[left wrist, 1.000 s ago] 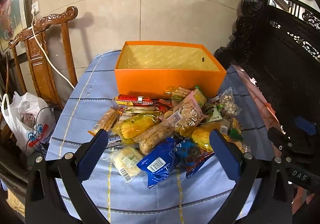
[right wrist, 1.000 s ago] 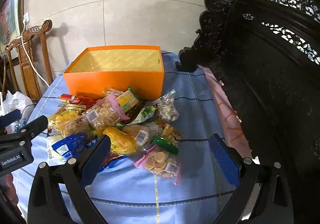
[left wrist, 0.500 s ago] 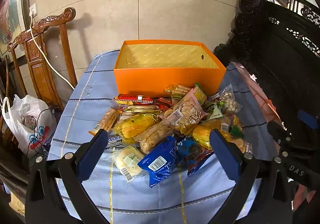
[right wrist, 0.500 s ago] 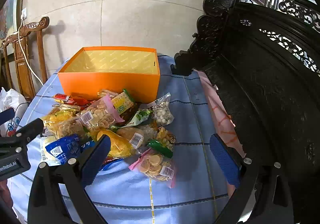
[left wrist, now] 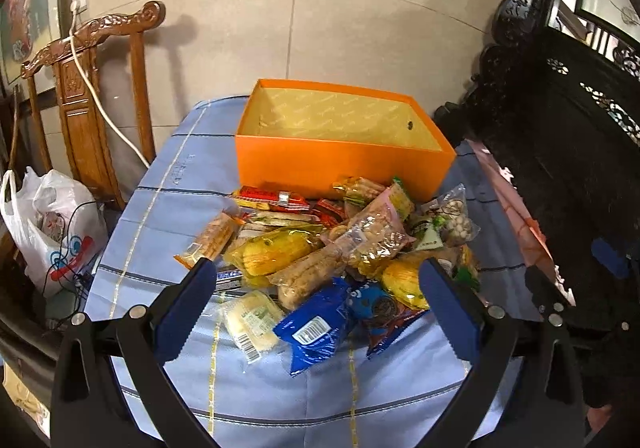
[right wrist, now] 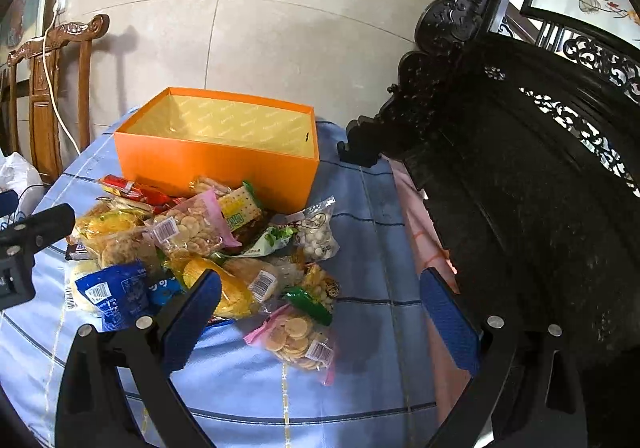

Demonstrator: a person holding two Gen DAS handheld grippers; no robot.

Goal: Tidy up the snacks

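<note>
Snacks [left wrist: 320, 248] lie heaped on a blue striped tablecloth [left wrist: 168, 200], just in front of an open orange box [left wrist: 340, 164] whose inside shows no contents, though its near wall hides part of the floor. At the far left a white plastic bag [left wrist: 52, 224] sits below a carved wooden chair [left wrist: 80, 88], both partly cut by the frame. The left gripper [left wrist: 320, 308] hovers over the near edge of the pile, jaws spread wide and holding nothing; a blue packet [left wrist: 316, 324] and a pale wrapped cake [left wrist: 252, 318] lie between its fingers. Deeper packets are overlapped and hard to identify. The right gripper [right wrist: 320, 320] is likewise wide apart and empty, with a bag of round crackers [right wrist: 298, 340] between its fingers. Dark carved furniture [right wrist: 520, 168] fills the right, possibly a bench; its detail is lost in shadow.
</note>
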